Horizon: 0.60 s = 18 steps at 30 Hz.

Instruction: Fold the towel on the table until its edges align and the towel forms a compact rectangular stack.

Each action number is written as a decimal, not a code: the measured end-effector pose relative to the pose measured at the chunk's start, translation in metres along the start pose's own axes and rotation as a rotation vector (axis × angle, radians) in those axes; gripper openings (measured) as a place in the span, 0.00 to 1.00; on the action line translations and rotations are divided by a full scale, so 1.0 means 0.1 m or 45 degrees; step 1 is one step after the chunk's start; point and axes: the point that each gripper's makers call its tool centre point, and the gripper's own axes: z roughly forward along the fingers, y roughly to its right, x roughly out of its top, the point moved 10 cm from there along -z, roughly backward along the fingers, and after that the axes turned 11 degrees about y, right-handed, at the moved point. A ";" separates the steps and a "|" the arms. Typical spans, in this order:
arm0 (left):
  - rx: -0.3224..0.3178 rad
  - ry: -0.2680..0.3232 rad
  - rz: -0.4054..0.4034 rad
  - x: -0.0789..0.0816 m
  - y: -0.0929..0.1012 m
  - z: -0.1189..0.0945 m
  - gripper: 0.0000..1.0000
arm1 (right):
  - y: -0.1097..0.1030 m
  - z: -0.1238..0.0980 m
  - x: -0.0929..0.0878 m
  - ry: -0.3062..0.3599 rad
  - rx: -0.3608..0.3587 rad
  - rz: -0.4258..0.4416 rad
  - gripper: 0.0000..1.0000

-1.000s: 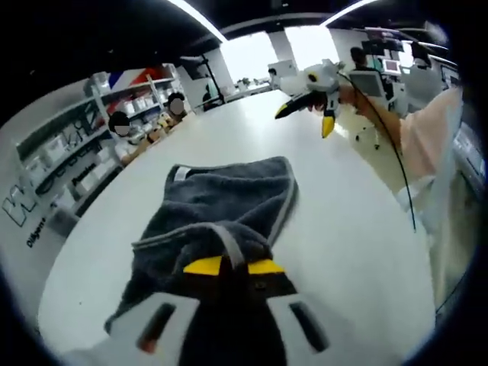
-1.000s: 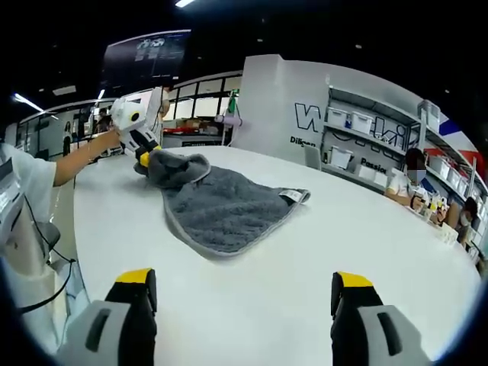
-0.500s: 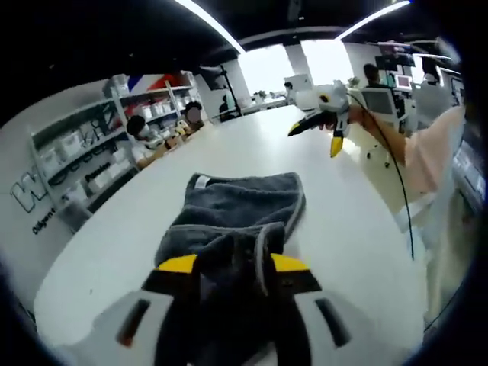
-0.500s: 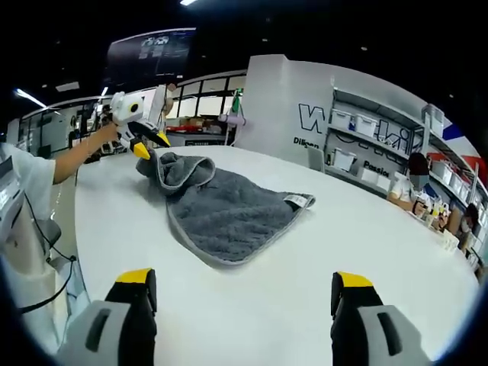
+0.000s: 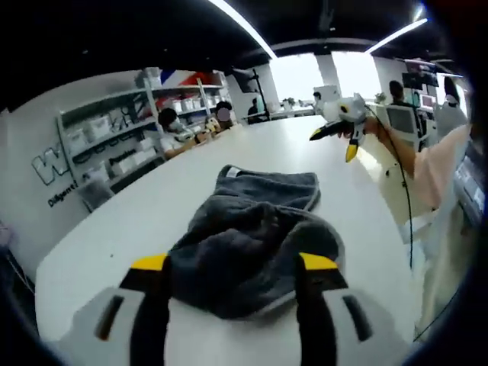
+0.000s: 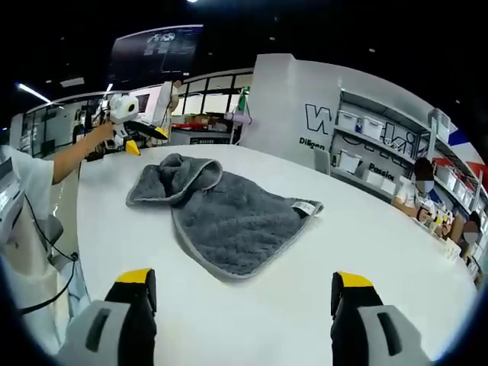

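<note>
A dark grey towel (image 5: pixel 252 229) lies on the white table (image 5: pixel 137 221). Its near end is bunched into a loose hump and its far end lies flat, with a white label (image 5: pixel 232 171). My left gripper (image 5: pixel 233 263) is open, its yellow-tipped jaws standing either side of the hump with nothing gripped. In the right gripper view the towel (image 6: pixel 229 217) lies mid-table, and the left gripper (image 6: pixel 146 142) hangs open above the table just past the bunched end. My right gripper (image 6: pixel 244 278) is open over bare table, short of the towel, and in the left gripper view this right gripper (image 5: pixel 334 143) is held in the air.
Shelves with white bins (image 6: pixel 358 122) line the wall beyond the table. People sit at the table's far side (image 5: pixel 191 122). A person's sleeve (image 5: pixel 435 168) and a black cable (image 5: pixel 404 198) hang along the table's right edge. Desks and monitors (image 5: pixel 404 114) stand behind.
My left gripper has opened, let go of the towel's end and drawn back. The end now lies bunched on the table. The right gripper has stayed open.
</note>
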 end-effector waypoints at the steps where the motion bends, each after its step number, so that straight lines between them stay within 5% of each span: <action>1: 0.006 0.001 -0.005 -0.02 -0.01 -0.04 0.74 | 0.00 0.01 0.01 0.000 0.002 -0.001 0.99; 9: 0.068 -0.019 -0.098 -0.28 -0.07 -0.36 0.85 | -0.05 0.13 0.07 -0.013 0.030 -0.020 0.99; 18: 0.117 -0.135 -0.154 -0.63 -0.06 -0.60 0.99 | -0.08 0.29 0.08 -0.025 0.056 -0.021 0.99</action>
